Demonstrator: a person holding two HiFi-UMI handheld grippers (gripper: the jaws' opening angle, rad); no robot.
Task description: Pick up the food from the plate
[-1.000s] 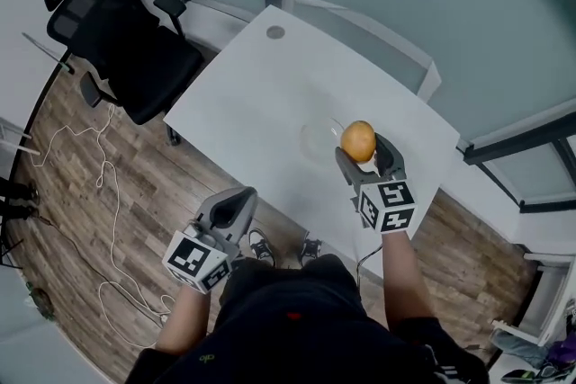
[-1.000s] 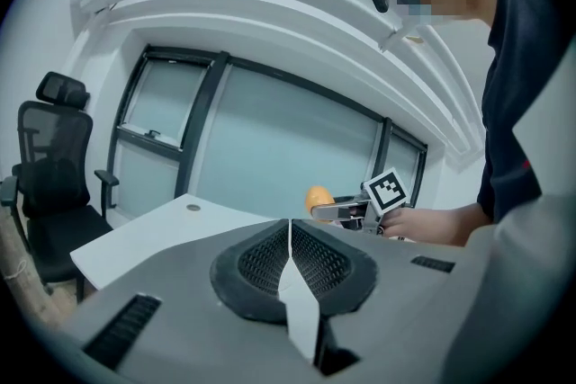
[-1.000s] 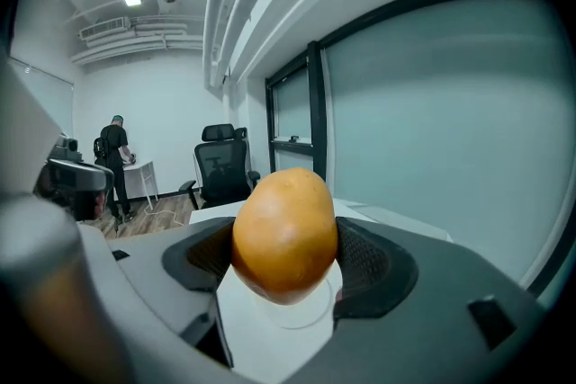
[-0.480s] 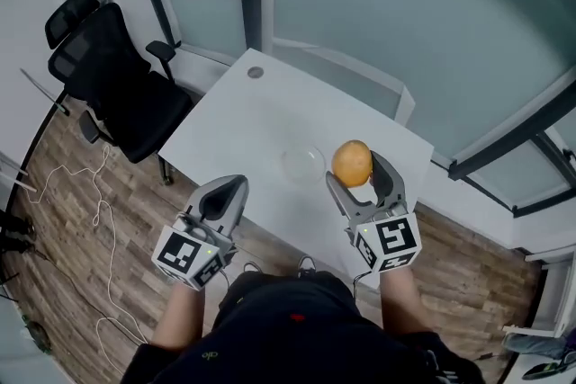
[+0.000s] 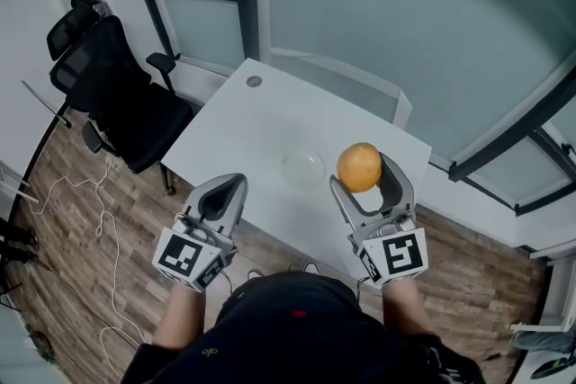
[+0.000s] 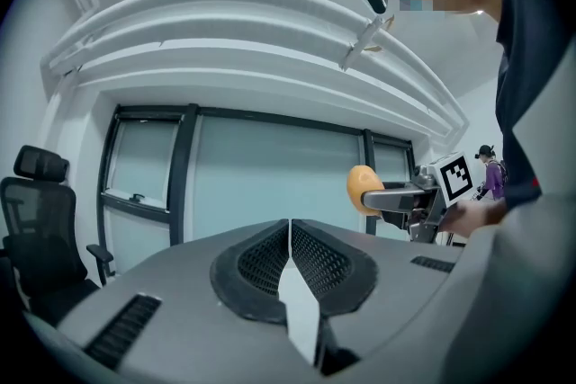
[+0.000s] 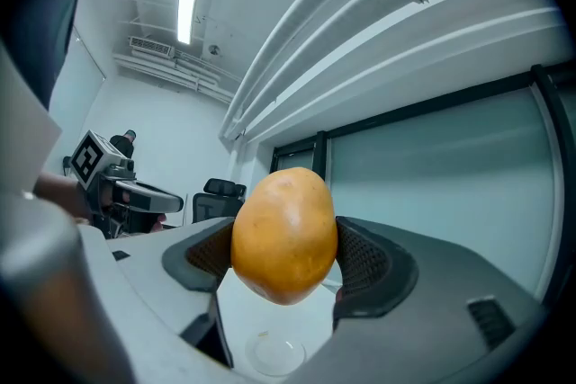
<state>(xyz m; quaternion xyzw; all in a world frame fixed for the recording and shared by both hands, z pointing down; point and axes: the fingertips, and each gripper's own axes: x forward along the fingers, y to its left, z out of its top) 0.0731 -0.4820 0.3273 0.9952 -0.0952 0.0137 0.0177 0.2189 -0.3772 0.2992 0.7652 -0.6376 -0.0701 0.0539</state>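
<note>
Gripping the round orange food [image 5: 359,167] in our right gripper [image 5: 367,179], held up at 3 o'clock from the empty clear plate [image 5: 302,168], while our left gripper [image 5: 232,186] hangs pressed shut on nothing, we judge the smooth food could slip out if the squeeze loosens.

The round orange-yellow fruit [image 7: 284,234] has smooth, slightly shiny skin. The grey plastic right gripper [image 7: 286,261] grips it with bumpy, rubbery black pads [image 7: 371,263]. Below the fruit, the small clear plate [image 5: 302,167] looks glossy on the smooth white table [image 5: 234,121].
</note>
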